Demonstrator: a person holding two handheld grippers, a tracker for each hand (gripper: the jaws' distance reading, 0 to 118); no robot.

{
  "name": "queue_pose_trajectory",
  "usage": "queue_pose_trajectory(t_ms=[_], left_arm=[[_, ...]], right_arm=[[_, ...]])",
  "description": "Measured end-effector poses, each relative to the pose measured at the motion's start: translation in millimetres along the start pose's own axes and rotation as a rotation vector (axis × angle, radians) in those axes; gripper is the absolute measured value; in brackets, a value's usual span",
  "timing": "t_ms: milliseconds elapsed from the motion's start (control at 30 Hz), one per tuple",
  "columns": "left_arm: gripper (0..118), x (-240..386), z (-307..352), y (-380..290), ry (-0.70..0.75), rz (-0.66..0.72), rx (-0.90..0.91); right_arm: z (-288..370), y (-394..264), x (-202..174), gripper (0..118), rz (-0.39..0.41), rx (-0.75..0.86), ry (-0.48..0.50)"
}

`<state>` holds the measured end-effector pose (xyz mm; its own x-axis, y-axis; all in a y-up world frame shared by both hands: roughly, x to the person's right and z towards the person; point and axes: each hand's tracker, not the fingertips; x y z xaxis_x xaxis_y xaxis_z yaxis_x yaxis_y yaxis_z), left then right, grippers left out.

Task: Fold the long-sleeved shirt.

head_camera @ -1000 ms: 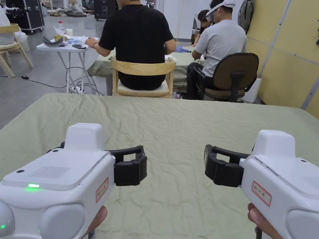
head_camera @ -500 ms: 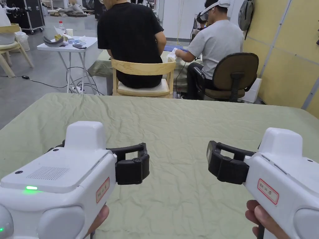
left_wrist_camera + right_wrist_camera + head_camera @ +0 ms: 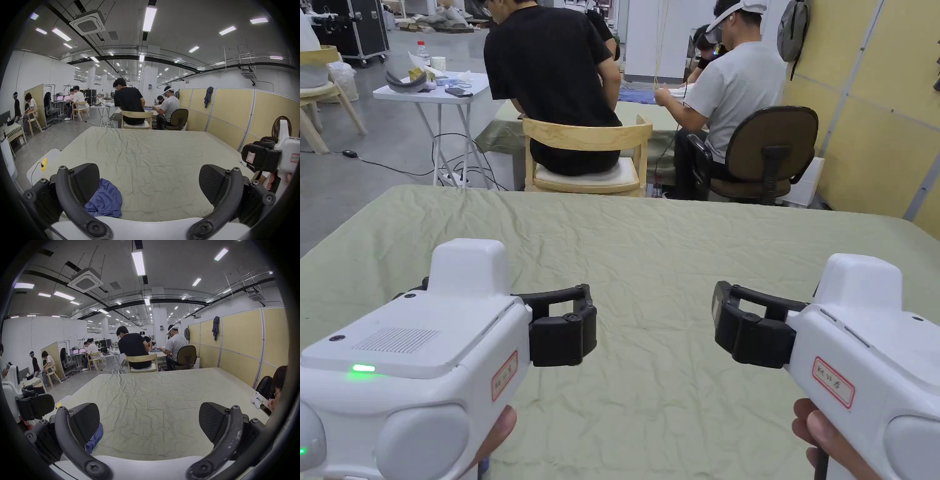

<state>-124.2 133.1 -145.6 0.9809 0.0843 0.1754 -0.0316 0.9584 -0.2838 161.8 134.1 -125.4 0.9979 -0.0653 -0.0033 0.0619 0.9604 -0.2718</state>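
At the far left of the room a white folding side table (image 3: 434,94) stands on the grey floor, cluttered with small items too small to name. Nearer, the white-bodied left gripper (image 3: 570,330) with its black jaws hovers above the near left part of a wide table covered in a wrinkled pale-green cloth (image 3: 650,250). A green light glows on its top and a small red-bordered label sits on its side — the writing is too small to read. In the left gripper view its two ribbed black jaws stand wide apart with nothing between them. Just behind the left jaw in that view lies the crumpled blue long-sleeved shirt (image 3: 105,201), bunched in a heap at the near left edge of the cloth; the right gripper view shows a strip of it (image 3: 95,439) past its own left jaw.

Beyond the far edge of the table, a person in a black T-shirt (image 3: 556,75) sits on a pale wooden chair (image 3: 584,156), back turned, and to the right a person in a grey T-shirt (image 3: 737,81) sits on a dark swivel chair (image 3: 769,150).

On the right, the white right gripper (image 3: 731,328) hovers level with the left one, well apart from it, above bare cloth — jaws spread open and empty, its red-bordered label likewise unreadable. Yellow partition panels (image 3: 875,112) line the far right.
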Motion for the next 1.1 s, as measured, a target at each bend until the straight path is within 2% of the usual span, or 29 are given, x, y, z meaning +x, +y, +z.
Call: queue_pose_trajectory(t_ms=[167, 500, 1100], left_arm=[[118, 0.1, 0.4, 0.2, -0.004, -0.007, 0.013], [118, 0.0, -1.5, -1.9, 0.000, -0.007, 0.011], [118, -2.6, -1.7, -1.2, -0.007, 0.012, 0.010]], right_arm=[[1.7, -0.7, -2.9, 118, 0.023, 0.026, 0.032], [2.3, 0.3, -5.4, 118, 0.030, 0.040, 0.032], [1.6, -0.2, -5.4, 118, 0.016, 0.037, 0.036]])
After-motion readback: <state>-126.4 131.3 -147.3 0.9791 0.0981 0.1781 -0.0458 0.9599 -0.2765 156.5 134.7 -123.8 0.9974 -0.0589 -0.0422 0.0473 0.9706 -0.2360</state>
